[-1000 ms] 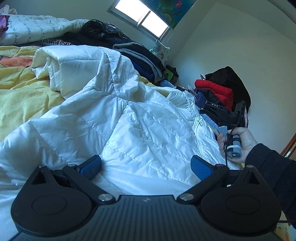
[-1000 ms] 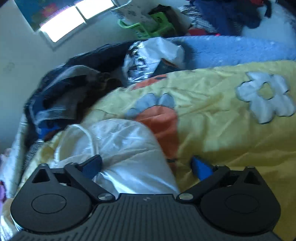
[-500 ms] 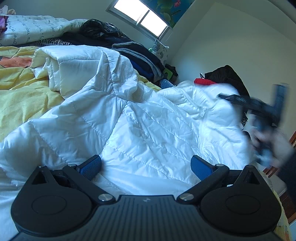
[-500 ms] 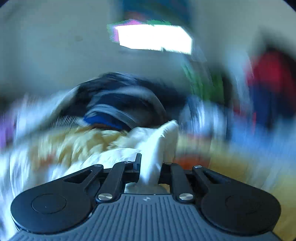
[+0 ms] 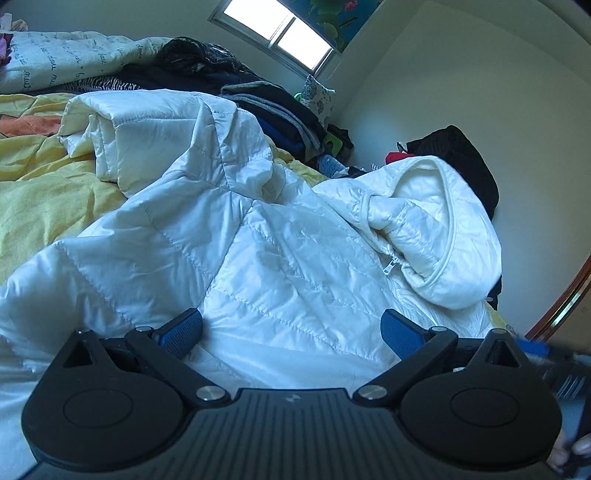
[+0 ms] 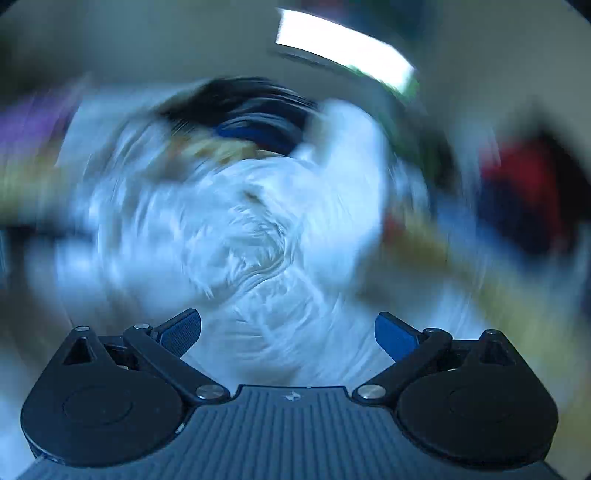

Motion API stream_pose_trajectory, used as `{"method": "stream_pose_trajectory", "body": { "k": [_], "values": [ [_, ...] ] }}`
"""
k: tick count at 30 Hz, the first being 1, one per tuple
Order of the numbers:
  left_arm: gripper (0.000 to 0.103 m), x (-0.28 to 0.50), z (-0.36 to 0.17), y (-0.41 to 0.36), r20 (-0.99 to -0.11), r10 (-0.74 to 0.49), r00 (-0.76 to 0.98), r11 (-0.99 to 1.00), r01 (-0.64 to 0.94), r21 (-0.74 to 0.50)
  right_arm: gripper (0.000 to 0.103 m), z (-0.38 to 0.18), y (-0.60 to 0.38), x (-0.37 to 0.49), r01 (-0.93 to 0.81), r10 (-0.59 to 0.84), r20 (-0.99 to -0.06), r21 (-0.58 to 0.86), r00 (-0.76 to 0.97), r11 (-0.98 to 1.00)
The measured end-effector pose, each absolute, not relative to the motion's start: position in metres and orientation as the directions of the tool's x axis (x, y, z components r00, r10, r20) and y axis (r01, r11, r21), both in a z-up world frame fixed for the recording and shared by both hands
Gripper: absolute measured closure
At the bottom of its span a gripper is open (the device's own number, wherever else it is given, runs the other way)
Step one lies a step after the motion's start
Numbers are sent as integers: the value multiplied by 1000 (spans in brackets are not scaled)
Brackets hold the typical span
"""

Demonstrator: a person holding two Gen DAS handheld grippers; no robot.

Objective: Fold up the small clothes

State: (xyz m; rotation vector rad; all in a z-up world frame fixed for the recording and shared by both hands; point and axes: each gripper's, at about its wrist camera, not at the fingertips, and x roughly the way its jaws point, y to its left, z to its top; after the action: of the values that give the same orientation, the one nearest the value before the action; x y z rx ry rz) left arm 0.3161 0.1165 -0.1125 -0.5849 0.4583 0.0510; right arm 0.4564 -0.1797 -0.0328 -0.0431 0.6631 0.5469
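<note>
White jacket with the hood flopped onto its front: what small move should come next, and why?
Probably press the hood flat onto the white jacket: it stands puffed up over the zipper. The right gripper, jaws opening with nothing between them, is free; the left gripper is open over the body.

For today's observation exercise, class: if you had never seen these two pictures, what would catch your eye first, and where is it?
A white quilted jacket fills the middle of the left wrist view, spread over a yellow bedspread, its hood flopped open at the right. Behind it, dark clothes are heaped under a bright window. The right wrist view is a swirl of blur above the opening right tongs, nothing between them.
</note>
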Motion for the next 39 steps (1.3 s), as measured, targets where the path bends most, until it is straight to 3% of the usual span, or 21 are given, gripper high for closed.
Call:
{"method": "stream_pose_trajectory", "body": {
  "k": [3,5,8,16,20,22,24,25,27,30,33,35,37,38,39],
  "values": [
    [0,316,-112,116,-431,-81,899,836,-175,-521,4,-36,-217,481,-288,573,-545,522,612,803],
    [0,316,-112,116,-432,-81,898,836,-174,-520,4,-32,-229,499,-189,570,-478,632,668,752],
    [0,316,-113,116,-432,-83,898,837,-172,-520,0,-12,-232,538,-197,526,-385,634,758,748],
    [0,316,-113,116,-431,-85,898,837,-170,-520,0,-22,-203,671,-78,413,-539,538,734,839],
    [0,316,-113,116,-431,-85,898,837,-170,-520,1,-70,-211,717,59,523,-635,665,568,745],
    [0,316,-113,116,-431,-86,898,837,-170,-521,1,-90,-213,735,121,611,-605,754,511,645],
    [0,316,-113,116,-430,-86,899,836,-169,-522,18,-91,-205,742,48,641,-564,768,521,638],
    [0,316,-113,116,-429,-87,899,836,-169,-522,26,-85,-198,740,-28,644,-545,752,537,659],
    [0,316,-113,116,-429,-88,899,836,-168,-523,84,-74,-182,735,-147,642,-548,688,537,711],
    [0,316,-113,116,-429,-87,899,836,-168,-522,84,-50,-161,724,-261,590,-565,557,577,788],
    [0,316,-113,116,-429,-87,899,836,-168,-522,84,-6,-141,689,-430,581,-488,393,652,813],
    [0,316,-113,116,-429,-87,899,836,-168,-523,84,24,-118,651,-569,592,-445,200,672,797],
    [0,316,-113,116,-429,-87,899,836,-168,-522,84,42,-92,589,-678,588,-413,-110,696,727],
    [0,316,-113,116,-430,-88,899,836,-168,-522,81,43,-84,558,-703,591,-405,-229,698,673],
    [0,315,-113,116,-430,-89,899,837,-166,-522,71,39,-79,530,-707,584,-402,-339,706,621]
  ]
}}
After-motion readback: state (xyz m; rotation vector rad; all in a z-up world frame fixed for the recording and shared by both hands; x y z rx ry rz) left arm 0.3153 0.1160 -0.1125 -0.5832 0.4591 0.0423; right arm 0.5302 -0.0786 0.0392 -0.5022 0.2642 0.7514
